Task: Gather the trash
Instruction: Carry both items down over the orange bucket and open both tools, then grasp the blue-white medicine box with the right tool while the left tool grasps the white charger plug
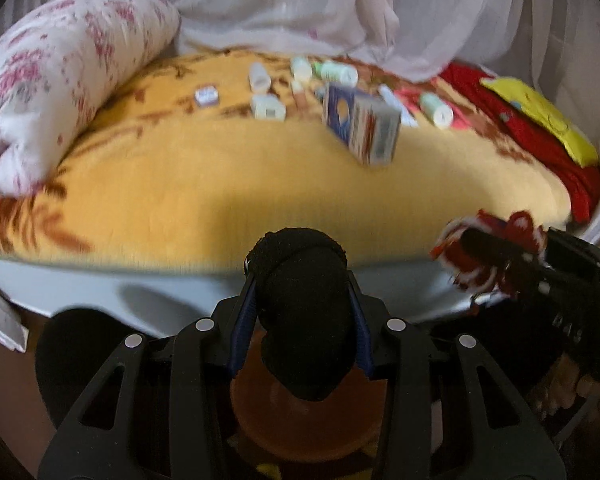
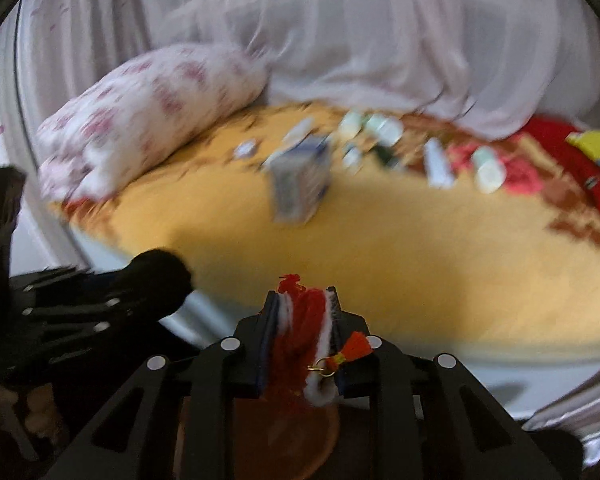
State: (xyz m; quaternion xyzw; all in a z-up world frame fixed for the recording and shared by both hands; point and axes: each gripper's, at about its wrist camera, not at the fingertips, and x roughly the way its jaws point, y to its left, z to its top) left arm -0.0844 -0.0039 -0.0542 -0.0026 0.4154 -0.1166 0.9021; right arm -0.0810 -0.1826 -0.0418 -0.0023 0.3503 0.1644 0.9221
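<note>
Left hand-held gripper (image 1: 302, 280) pinching a black fuzzy wad (image 1: 300, 312), right hand-held gripper (image 2: 302, 300) pinching a red-and-white yarn tassel (image 2: 304, 340), both near the bed's (image 1: 220, 184) edge; carton (image 1: 362, 126) and bottles beyond.

Black fuzzy sock-like bundle (image 1: 302, 312): clamped between the left tool's (image 1: 302, 280) fingers, off the bed's near edge.

Red-and-white yarn tassel (image 2: 304, 340) with small orange tuft and gold ring: pinched in the right tool (image 2: 304, 304), also off the near edge.

Blue-and-white carton (image 1: 362, 124): tilted, mid-bed on the yellow blanket (image 1: 220, 176).

Small white bottles (image 1: 260, 76) and tubes: scattered along the bed's far edge, lying down; labels blurred.
</note>
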